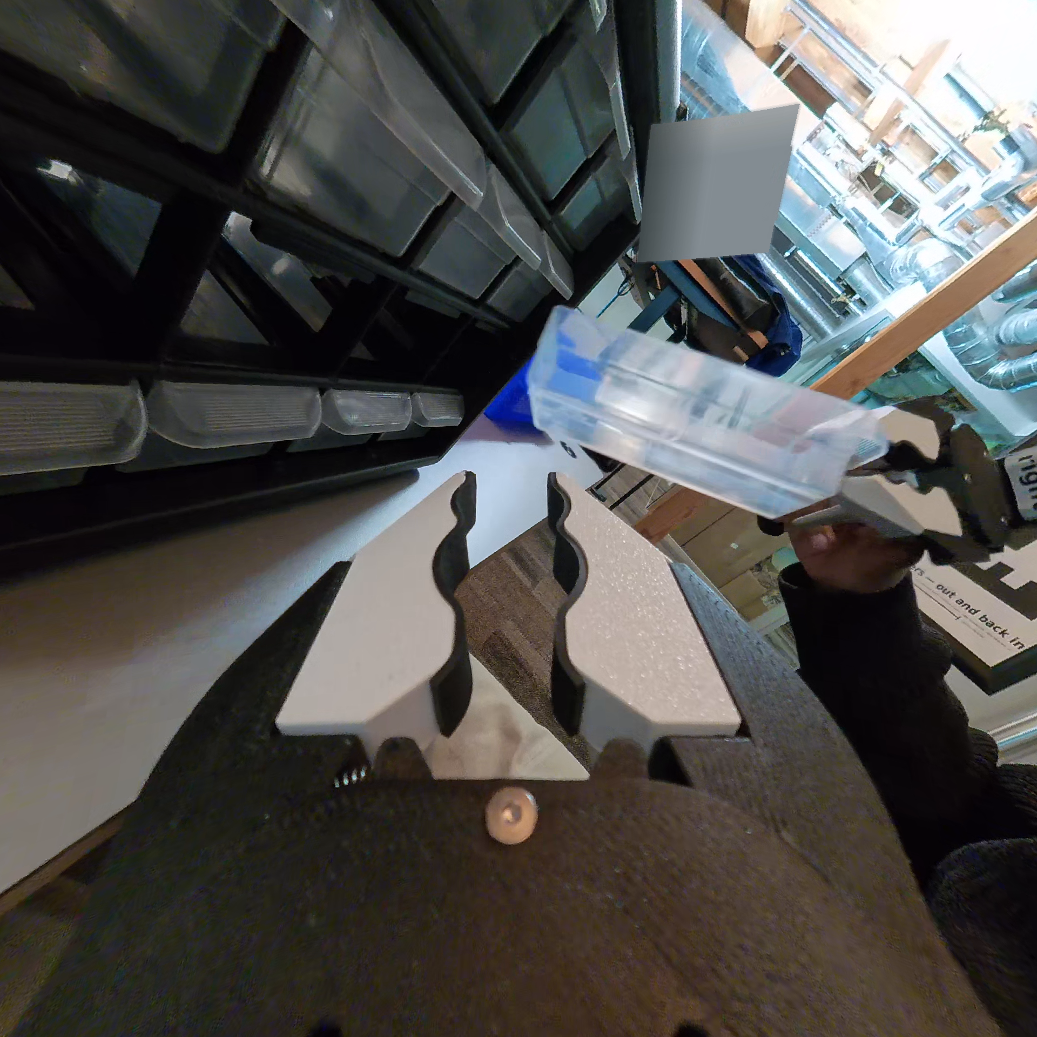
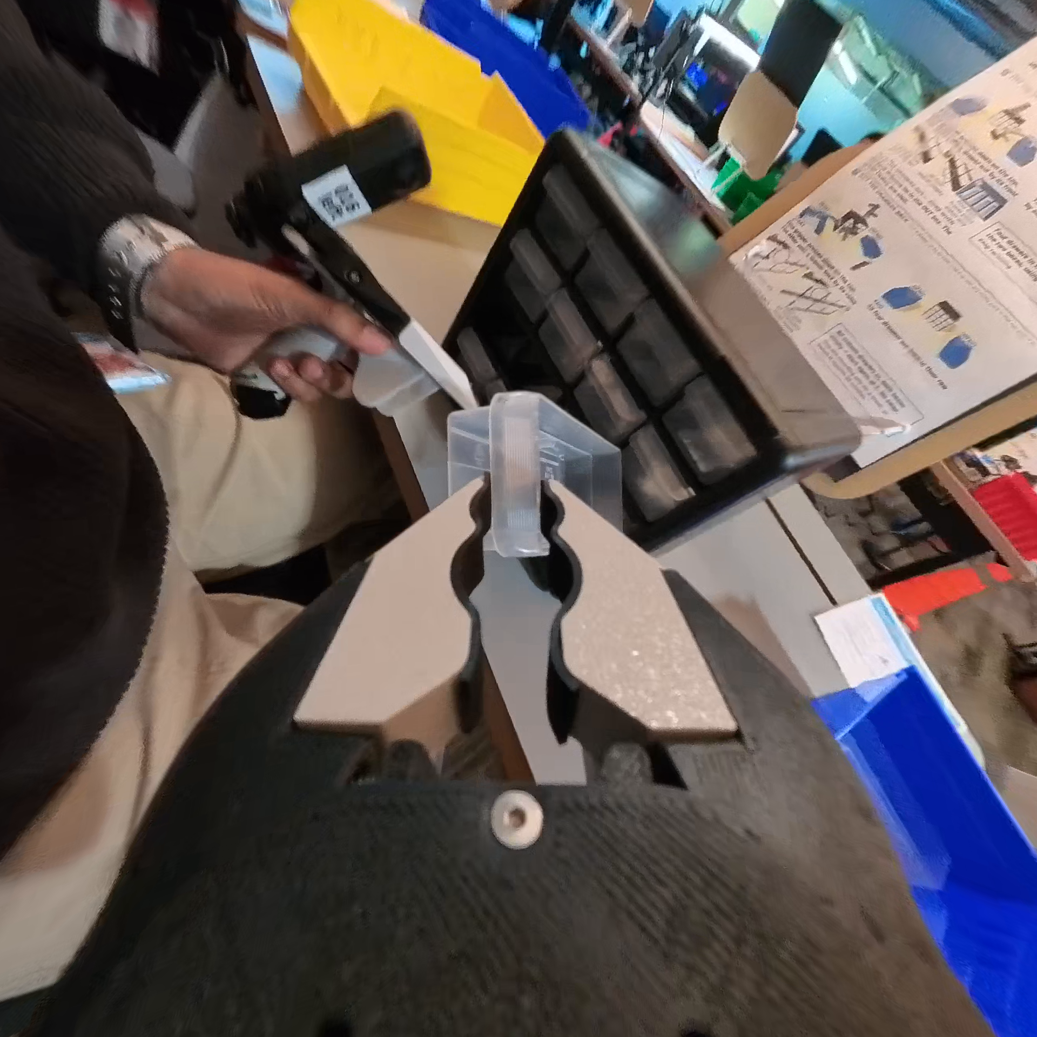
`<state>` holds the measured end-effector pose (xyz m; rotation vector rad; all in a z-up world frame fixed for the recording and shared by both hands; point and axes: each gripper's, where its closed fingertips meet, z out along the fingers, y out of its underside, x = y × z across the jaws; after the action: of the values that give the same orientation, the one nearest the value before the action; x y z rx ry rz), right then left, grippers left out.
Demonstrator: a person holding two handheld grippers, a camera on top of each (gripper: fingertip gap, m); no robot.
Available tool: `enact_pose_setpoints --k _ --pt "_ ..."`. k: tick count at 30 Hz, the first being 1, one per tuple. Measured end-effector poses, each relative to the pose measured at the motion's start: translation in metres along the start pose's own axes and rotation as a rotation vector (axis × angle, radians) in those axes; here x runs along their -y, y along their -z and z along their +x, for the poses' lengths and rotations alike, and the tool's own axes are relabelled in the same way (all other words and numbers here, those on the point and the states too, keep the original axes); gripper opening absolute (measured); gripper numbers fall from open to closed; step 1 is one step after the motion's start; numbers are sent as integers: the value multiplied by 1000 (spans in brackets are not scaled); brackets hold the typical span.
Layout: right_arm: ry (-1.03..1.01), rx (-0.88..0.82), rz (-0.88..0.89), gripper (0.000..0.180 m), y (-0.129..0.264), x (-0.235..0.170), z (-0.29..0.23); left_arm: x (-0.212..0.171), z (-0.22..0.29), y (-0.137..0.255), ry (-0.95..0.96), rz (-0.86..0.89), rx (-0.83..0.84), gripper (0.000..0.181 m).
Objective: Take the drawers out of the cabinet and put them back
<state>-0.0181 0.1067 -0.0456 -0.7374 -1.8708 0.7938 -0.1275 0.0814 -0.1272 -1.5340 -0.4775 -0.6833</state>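
I work in what looks like a workshop or lab inside an industrial building. Overhead I see bare silver ducts [image 1: 920, 269] and pipes among wooden beams [image 1: 920, 331], with no finished ceiling. My bench [image 2: 785, 567] carries a black parts cabinet [image 2: 645, 314] of small clear drawers, the kind used for hardware. Yellow bins [image 2: 426, 106] and blue bins [image 2: 926, 785] stand on the worktops, and a printed instruction sheet [image 2: 909, 241] with diagrams is propped just beside the cabinet. Farther back, more cluttered benches with screens [image 2: 701, 67] fill the room.
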Motion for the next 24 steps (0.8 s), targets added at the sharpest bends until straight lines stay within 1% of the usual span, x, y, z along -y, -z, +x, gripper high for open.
enact_pose_setpoints --k 3,5,8,10,11,13,16,20,24 --pt "-81 -1 119 15 31 17 16 0 1 0 -1 1 1 23" --pt "-148 -35 208 15 57 24 35 -1 1 0 3 -1 2 23" --pt "-230 -175 309 15 100 19 78 -2 2 0 14 -2 -2 23" --pt "-294 -297 302 16 123 0 111 -3 2 0 11 -4 -4 23" --pt "-317 -358 265 16 130 -15 127 -3 3 -1 10 -5 -4 23" --pt "-362 -469 132 16 136 -54 158 -4 3 -2 9 -9 -6 23" --pt "-415 -575 -113 16 129 -115 191 -6 4 -3 3 -15 -8 22" --pt "-456 -596 -408 16 102 -182 213 -4 5 -3 -12 -10 -4 22" --pt "-478 -556 -666 16 75 -235 219 -3 2 -2 -17 -7 3 22"
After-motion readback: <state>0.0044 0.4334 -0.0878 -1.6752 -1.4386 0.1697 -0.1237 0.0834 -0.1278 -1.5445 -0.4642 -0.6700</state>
